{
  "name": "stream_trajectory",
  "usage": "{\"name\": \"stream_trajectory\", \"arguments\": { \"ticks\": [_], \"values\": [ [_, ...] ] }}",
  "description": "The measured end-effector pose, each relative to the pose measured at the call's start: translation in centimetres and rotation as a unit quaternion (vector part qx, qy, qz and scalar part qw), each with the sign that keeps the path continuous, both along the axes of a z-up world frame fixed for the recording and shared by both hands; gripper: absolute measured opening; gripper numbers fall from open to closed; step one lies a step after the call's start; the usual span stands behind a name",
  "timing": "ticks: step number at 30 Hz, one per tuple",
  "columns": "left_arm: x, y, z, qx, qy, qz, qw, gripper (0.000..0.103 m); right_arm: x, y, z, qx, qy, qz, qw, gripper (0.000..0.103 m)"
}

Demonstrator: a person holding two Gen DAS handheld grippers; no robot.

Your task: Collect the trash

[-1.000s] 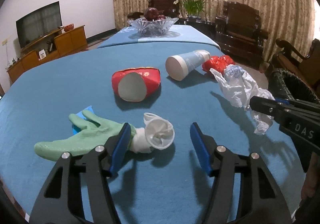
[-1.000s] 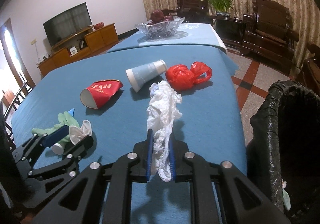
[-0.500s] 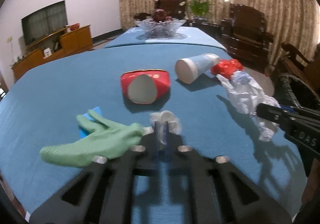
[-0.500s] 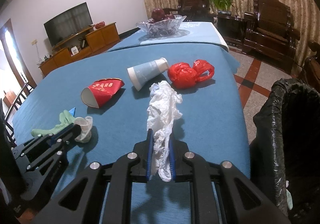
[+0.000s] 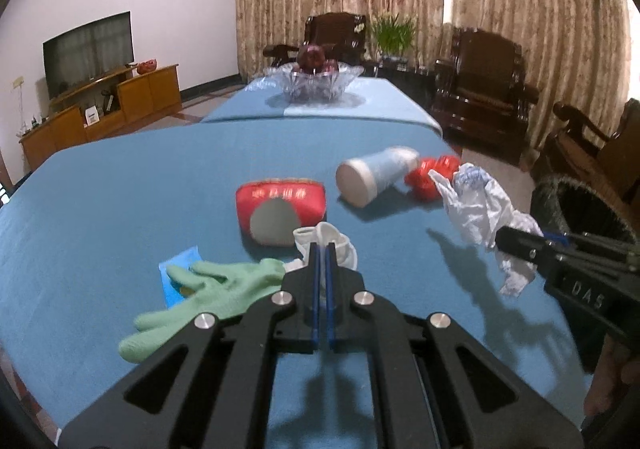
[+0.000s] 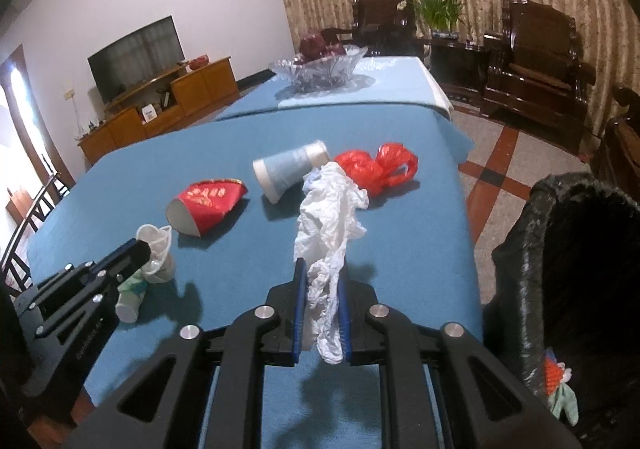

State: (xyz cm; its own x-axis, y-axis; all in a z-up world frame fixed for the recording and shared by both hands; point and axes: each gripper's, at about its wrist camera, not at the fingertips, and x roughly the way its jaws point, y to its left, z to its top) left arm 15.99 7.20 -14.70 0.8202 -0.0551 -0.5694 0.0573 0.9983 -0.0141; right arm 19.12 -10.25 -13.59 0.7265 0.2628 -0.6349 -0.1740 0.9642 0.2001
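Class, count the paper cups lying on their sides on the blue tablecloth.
2: the red cup lies mid-table, its mouth facing the cameras; the pale blue cup lies beyond it, beside the red plastic bag. None seems hidden.

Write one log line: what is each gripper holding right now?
left gripper: shut on crumpled white cup | right gripper: shut on white plastic bag

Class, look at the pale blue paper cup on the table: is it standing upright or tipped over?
Tipped over. The pale blue paper cup lies on its side on the blue tablecloth, its open mouth facing the camera.
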Motion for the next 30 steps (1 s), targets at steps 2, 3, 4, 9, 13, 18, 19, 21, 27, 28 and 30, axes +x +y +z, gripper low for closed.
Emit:
{"name": "stream_trajectory", "arguments": {
  "ticks": [2,3,4,9,13,18,19,21,27,28,30],
  "values": [
    [0.2,-0.3,0.7,0.0,-0.003,0.0,1.0,0.002,-0.2,0.0,0.8,0.0,-0.008,0.003,1.0,0.014],
    [0.2,-0.5,1.2,-0.001,-0.006,0.0,1.0,0.002,-0.4,0.0,1.2,0.0,-0.012,0.004,1.0,0.014],
    [0.2,-0.6,1.5,-0.003,-0.008,0.0,1.0,0.002,-0.6,0.0,1.6,0.0,-0.017,0.005,1.0,0.014],
    [-0.1,-1.2,3.4,-0.015,-0.025,-0.007,0.9995,0.002,-1.1,-0.5,3.5,0.005,-0.034,0.009,0.999,0.014],
    [-0.4,-1.6,4.9,-0.032,-0.035,-0.013,0.9988,0.002,-1.9,-1.0,5.3,0.011,-0.051,0.013,0.999,0.014],
    [-0.8,-2.3,6.3,-0.043,-0.048,-0.022,0.9977,0.002,-2.8,-1.7,6.6,0.005,-0.065,0.009,0.998,0.014],
    [-1.0,-2.5,6.7,-0.044,-0.051,-0.025,0.9974,0.002,-2.9,-1.9,6.9,0.003,-0.067,0.008,0.998,0.014],
    [-1.4,-3.0,7.3,-0.048,-0.058,-0.032,0.9967,0.002,-3.4,-2.1,7.4,0.0,-0.071,0.004,0.997,0.014],
    [-2.0,-4.8,8.6,-0.058,-0.068,-0.053,0.9946,0.002,-4.7,-3.6,8.8,0.0,-0.085,-0.009,0.996,0.014],
    [-2.0,-5.1,8.8,-0.058,-0.069,-0.056,0.9943,0.002,-4.9,-4.0,8.9,0.0,-0.087,-0.012,0.996,0.014],
    [-2.3,-5.9,9.2,-0.059,-0.073,-0.065,0.9934,0.002,-5.3,-4.3,9.1,0.002,-0.089,-0.017,0.996,0.014]
  ]
}}
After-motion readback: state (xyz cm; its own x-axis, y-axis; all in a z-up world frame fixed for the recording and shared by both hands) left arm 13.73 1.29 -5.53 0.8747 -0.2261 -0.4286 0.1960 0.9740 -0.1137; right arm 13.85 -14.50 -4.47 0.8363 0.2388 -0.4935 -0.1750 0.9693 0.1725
